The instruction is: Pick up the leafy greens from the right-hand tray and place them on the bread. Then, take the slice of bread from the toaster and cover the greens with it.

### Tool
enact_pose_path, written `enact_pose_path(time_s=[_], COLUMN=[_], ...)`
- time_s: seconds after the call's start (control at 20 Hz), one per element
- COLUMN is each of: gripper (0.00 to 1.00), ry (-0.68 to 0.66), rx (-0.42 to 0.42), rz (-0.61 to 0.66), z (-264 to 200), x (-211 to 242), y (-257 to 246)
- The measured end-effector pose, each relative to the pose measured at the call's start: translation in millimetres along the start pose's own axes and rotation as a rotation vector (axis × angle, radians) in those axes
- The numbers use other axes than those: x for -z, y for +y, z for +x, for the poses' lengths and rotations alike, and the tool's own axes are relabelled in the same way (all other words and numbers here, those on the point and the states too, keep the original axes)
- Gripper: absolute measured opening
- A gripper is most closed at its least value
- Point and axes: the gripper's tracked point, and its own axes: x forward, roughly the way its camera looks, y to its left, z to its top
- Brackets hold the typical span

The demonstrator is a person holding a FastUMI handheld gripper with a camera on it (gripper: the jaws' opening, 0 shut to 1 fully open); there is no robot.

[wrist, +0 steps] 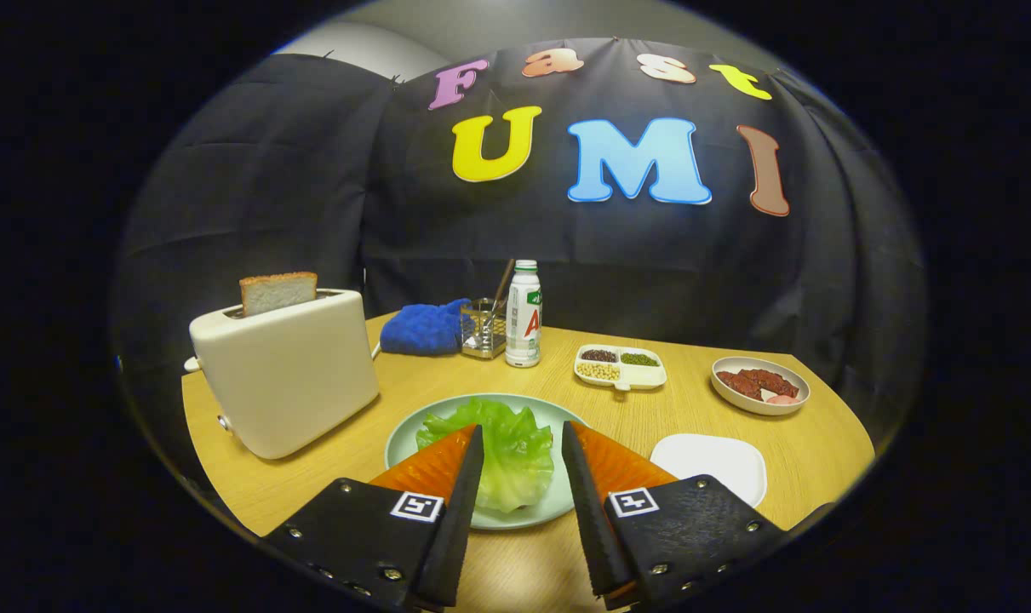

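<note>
Gripper (522,434): jaws apart, wedge-shaped fingers, textured mounts, silver screws, square black-and-white marker on each

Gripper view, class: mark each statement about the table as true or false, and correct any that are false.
1. A slice of bread sticks up out of the toaster. True.
2. The leafy greens lie on the white tray. False: they lie on the green plate; the white tray beside it holds none.
3. The gripper has its fingers open, with the greens showing between them. True.
4. The bottle lies on its side. False: it stands upright, beside the blue mitt.
</note>
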Motion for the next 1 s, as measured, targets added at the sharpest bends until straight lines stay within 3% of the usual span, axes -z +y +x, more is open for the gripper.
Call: enact_pose_path(time_s=[0.2,0.45,0.6,0.85,1.0], gripper=[0.56,0.52,0.53,0.52,0.52], ry=[-0.072,-0.093,-0.076,-0.079,-0.1], rx=[0.113,0.098,0.172,0.091,0.107], rz=[0.025,0.02,0.043,0.073,0.061], z=[-15,-17,-22,-18,-14], x=[-26,-38,-42,-57,-70], y=[5,40,47,97,118])
